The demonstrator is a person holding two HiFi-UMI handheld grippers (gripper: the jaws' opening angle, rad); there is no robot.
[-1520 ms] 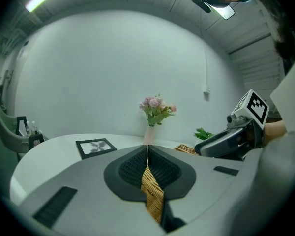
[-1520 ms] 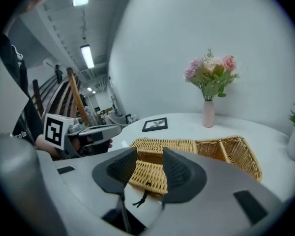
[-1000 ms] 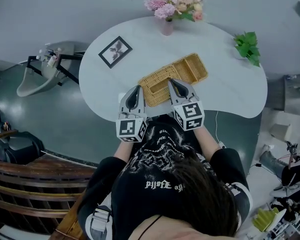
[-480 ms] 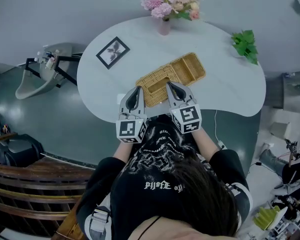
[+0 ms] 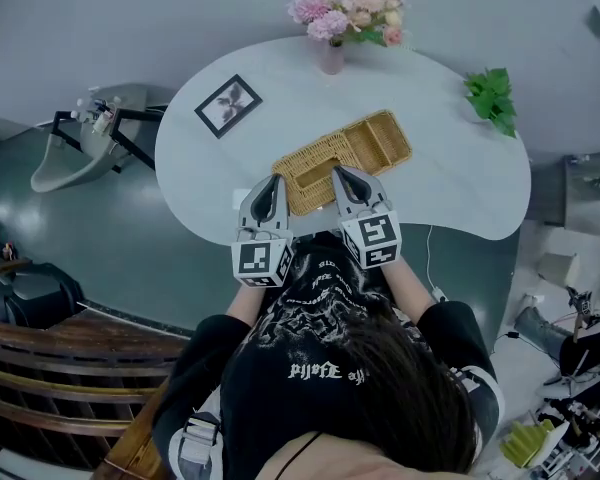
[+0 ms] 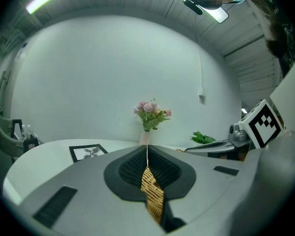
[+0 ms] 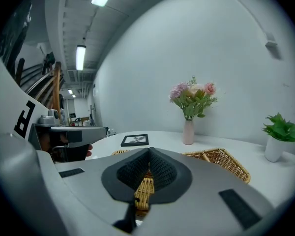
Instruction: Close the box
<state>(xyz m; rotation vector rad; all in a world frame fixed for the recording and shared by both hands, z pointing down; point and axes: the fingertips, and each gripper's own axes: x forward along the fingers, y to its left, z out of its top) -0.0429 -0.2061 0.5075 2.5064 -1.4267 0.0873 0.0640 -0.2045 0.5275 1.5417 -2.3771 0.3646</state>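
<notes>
An open wicker box (image 5: pixel 345 155) lies flat on the white table (image 5: pixel 460 183): its lid half (image 5: pixel 310 165) is nearer me, its divided tray half (image 5: pixel 382 138) farther right. My left gripper (image 5: pixel 272 186) is shut on the lid's near left edge, and a strip of wicker (image 6: pixel 151 193) shows between its pads. My right gripper (image 5: pixel 340 175) is shut on the lid's near right edge, with wicker (image 7: pixel 144 187) pinched between its pads. The tray half (image 7: pixel 221 159) shows beyond it.
A framed picture (image 5: pixel 228 103) lies at the table's back left. A vase of pink flowers (image 5: pixel 332 53) stands at the back edge, and a small green plant (image 5: pixel 494 93) at the right. The table's near edge runs just under both grippers.
My right gripper has edged slightly left along the lid's near edge. The left gripper and the box have hardly moved.
</notes>
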